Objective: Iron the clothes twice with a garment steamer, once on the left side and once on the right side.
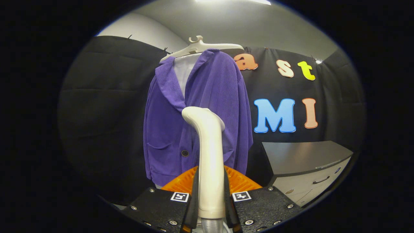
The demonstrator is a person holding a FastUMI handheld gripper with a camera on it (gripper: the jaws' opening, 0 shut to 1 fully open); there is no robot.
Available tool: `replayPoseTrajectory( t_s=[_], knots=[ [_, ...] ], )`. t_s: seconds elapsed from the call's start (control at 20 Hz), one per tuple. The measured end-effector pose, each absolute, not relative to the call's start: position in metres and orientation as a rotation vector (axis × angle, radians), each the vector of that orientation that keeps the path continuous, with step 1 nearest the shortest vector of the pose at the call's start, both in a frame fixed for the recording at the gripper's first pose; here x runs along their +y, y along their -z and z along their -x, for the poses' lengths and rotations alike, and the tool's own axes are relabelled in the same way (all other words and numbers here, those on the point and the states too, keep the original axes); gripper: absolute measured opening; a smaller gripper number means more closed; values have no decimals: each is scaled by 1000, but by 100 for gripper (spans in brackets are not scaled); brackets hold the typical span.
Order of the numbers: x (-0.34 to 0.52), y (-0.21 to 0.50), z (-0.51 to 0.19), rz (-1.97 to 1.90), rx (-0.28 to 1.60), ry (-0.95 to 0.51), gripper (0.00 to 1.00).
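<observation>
The steamer (209, 155) is held upright between the fingers (211, 207), which are closed tight on its handle from both sides. Its bent head is pointed up and away, toward the cardigan (168, 129). The cardigan is hung on a hanger (197, 48) beyond the fingers, well past the head, so no cloth is touched yet. A dark button (185, 153) can be seen low on the front, just beside the handle. A cabinet (307, 168) is seen off to the right of the fingers. Neither side looks to be ironed yet, though this is only a guess. Some things could go wrong from here. The cardigan hangs loose, so it could be pushed back or swung by the head, and then the steam would not be pressed into the cloth. The hanger could be knocked if the head is lifted too high. The handle is smooth and round, so it could be turned or slipped in the fingers if it is pushed hard. One side could be missed, because the right half is folded in deep creases. Much is hidden. The middle of the cardigan is covered by the handle. The face of the head cannot be seen. The hose at the bottom is cut off. It cannot be told whether steam is coming out.
</observation>
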State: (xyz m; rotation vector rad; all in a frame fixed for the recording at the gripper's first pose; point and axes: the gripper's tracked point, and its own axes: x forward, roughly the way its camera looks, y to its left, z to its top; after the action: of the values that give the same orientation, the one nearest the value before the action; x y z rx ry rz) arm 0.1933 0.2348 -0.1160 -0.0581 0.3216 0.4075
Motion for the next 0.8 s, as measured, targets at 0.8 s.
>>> replayPoseTrajectory(
  t_s=[0.8],
  knots=[
    [228,188,-153,104,393,-375,34]
  ],
)
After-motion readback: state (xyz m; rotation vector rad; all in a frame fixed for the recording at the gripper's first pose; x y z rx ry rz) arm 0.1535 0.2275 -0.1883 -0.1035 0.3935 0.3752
